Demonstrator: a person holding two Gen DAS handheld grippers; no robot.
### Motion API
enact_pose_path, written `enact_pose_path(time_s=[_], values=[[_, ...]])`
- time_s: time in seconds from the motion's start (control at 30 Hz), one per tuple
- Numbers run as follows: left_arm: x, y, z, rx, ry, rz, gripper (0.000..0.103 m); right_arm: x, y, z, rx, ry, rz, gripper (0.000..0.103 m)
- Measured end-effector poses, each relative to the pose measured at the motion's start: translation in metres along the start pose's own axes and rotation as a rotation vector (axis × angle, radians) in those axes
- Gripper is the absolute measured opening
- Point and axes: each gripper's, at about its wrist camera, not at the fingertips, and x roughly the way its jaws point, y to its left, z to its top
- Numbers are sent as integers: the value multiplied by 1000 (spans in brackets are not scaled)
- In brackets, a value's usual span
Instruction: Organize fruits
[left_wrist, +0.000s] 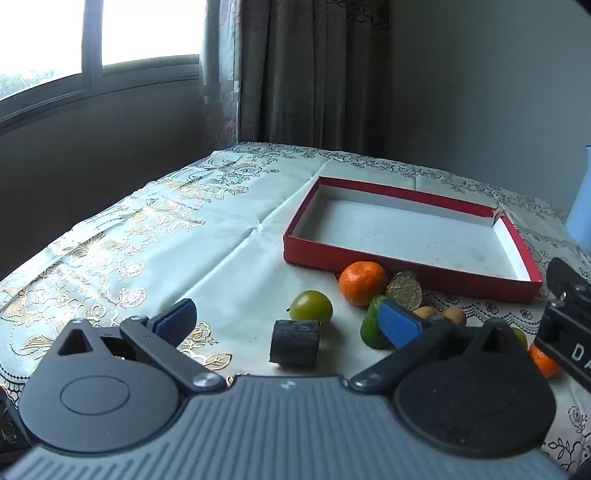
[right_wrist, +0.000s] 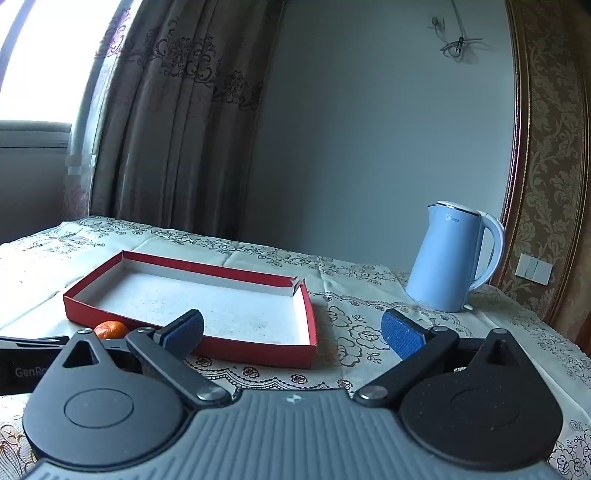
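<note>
Floral tablecloth (left_wrist: 155, 236) under everything, red box (left_wrist: 532, 284) sitting empty as the landmark. Left tongs (left_wrist: 291, 319) spread wide, nothing pinched, hovering by a black cylinder (left_wrist: 295, 343). Just in front of the box: green fruit (left_wrist: 311, 305), orange (left_wrist: 362, 282), more fruit clumped together. Right tongs (right_wrist: 293, 330) spread too, empty, kettle (right_wrist: 450, 258) right of the box.

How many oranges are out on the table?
2 show: one orange leaning by the red box's front wall, and another orange at the right edge, half hidden behind the other tool. More may sit hidden behind the tongs.
</note>
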Motion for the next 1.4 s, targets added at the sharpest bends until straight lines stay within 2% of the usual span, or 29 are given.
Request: enact_pose_path(time_s=[0.1,0.13,0.3,0.53,0.97,1.2,1.4], values=[[0,-2,-1,15,-4,-4,103,0,0,-2,2,-6,0,103],[5,3,-2,-4,22,6,103,0,0,-2,3,-8,0,103],[10,7,-4,1,-7,9,103,1,-15,0,25,-11,2,103],[31,11,-10,-1,21,27,103,4,-13,-5,30,-2,9,103],[43,9,-20,8,32,-8,103,5,-13,-11,50,-12,42,103],[50,9,-22,28,56,-26,103,14,-15,-20,77,39,91,103],[52,9,-23,30,59,-33,103,20,-22,-31,138,127,127,103]])
